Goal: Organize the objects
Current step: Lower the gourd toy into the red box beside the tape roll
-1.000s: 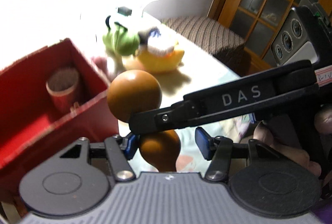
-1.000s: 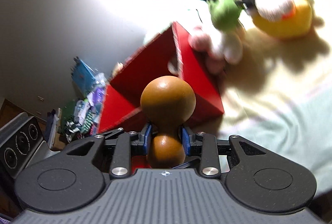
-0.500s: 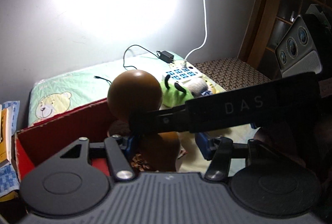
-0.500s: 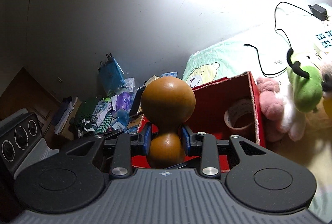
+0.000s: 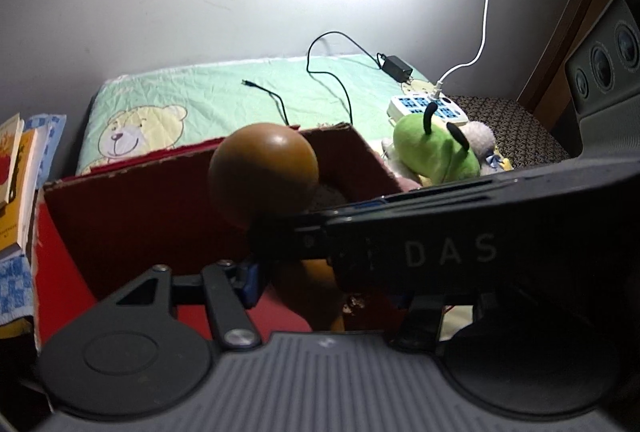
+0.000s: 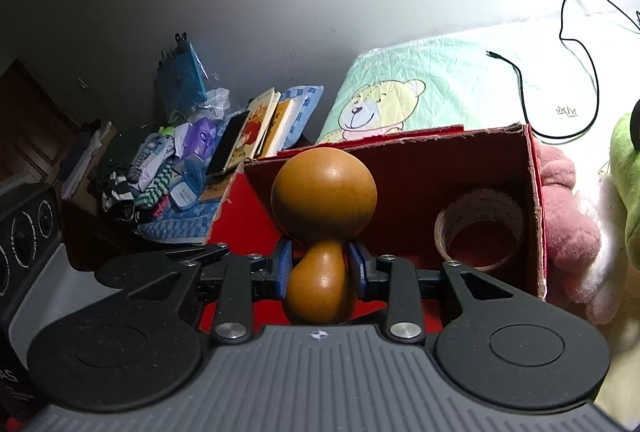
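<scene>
My gourd (image 6: 324,192) looks like smooth, glossy wood. Behind it, the red box (image 6: 534,192) is matt, rough-edged cardboard. Right of the box, the pink toy (image 6: 568,220) is fuzzy plush.

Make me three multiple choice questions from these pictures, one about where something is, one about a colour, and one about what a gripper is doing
1. Where is the tape roll?
A. inside the red box
B. on the books
C. on the power strip

2. What colour is the plush toy beside the box?
A. blue
B. green
C. black

3. What is the right gripper doing?
A. hanging open
B. gripping a cable
C. clamping the wooden gourd

Answers: A, it lies against the box's right wall; B, its body is bright green; C, both pads press the gourd's narrow waist.
</scene>
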Demonstrator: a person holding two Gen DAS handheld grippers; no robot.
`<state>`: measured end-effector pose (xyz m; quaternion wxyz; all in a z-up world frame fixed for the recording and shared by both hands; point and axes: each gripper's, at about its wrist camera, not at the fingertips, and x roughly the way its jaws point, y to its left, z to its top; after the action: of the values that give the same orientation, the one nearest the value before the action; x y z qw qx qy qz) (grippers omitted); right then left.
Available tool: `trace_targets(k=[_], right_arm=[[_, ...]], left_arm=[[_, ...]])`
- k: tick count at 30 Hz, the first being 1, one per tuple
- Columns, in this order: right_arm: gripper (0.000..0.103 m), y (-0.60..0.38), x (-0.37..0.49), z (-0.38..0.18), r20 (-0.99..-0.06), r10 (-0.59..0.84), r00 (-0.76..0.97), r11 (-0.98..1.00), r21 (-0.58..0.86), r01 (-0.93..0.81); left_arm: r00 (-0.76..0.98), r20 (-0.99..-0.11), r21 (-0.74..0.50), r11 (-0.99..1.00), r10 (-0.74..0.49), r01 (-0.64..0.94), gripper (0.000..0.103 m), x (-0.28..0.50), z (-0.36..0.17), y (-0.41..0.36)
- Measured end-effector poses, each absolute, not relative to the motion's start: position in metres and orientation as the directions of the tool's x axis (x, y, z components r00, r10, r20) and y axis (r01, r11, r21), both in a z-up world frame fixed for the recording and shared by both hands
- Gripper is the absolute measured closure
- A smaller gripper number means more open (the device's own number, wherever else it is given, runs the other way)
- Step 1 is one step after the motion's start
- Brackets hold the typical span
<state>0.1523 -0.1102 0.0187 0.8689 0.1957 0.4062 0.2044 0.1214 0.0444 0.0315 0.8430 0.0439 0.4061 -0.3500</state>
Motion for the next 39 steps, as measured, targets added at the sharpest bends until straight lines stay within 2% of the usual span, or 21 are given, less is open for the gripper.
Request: trace_targets(k=[13,23,31,39], right_arm=[[0.069,-0.116,0.19,-0.021,-0.685,0.52,0.51,0.836,0.53,-0.141],[0.069,-0.116,0.204,-0.044,-0.767,0.47,0.436,0.866,0.496,-0.062],[0.069,-0.108,0.208,-0.047,-0.821,0.414,0.394,0.9,0.435,-0.04],[0.069,-0.109,0.207,-0.049,-0.818,0.413,0.401,0.9,0.435,-0.039]], left_arm=[[0.35,-0.783,-0.25,0.775,-0.514,0.58,0.046,0.158,-0.005,0.031],[0.262,-0.862,-0.223,0.788,-0.435,0.575,0.05,0.175,-0.023,0.018],[0.219,-0.889,-0.224,0.798,-0.403,0.559,0.05,0.18,-0.027,0.016],[0.227,-0.891,-0.214,0.805,-0.393,0.553,0.05,0.178,-0.026,0.018]])
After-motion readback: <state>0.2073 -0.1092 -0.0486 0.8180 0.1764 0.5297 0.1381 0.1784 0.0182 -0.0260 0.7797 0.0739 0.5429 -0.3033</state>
